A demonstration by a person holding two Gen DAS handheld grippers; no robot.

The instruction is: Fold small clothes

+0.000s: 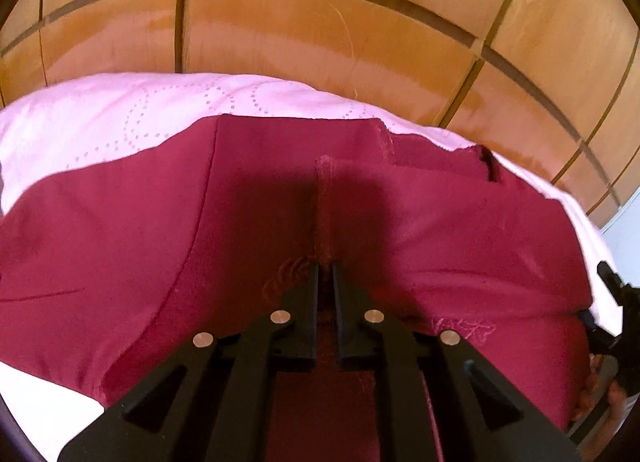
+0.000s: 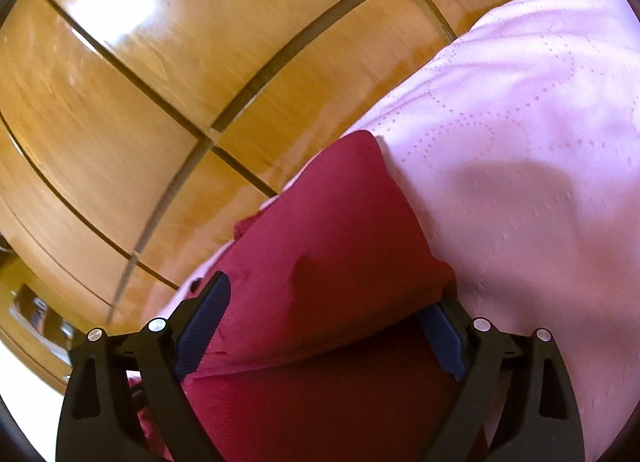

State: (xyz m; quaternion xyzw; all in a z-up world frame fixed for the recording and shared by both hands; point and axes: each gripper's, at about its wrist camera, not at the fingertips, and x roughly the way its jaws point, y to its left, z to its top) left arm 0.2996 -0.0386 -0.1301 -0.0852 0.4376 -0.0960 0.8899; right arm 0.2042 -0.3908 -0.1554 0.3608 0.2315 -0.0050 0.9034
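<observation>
Fingers of the left gripper (image 1: 326,266) pinch the red garment (image 1: 440,222); the right gripper (image 2: 332,298) gapes wide. Folding looks barely begun.

Far side: wooden cabinet fronts (image 1: 320,42) rise right behind the bed's back edge and close that direction off.
Bed, left of garment: pink quilted bedcover (image 1: 100,122) lies bare, free to pass over.
Bed, right of garment: bare bedcover (image 2: 540,142) in the right wrist view, a wide open stretch.
Centre: maroon garment (image 1: 440,230) lies flat and low, no tall obstacle on it.
Left tool (image 1: 326,274): jaws nearly together at the garment's centre seam.
Right tool (image 2: 332,326): spread wide, garment edge fills the gap between its fingers.
Right edge, left view: the other tool's black frame (image 1: 612,290) stands close beside the garment.
</observation>
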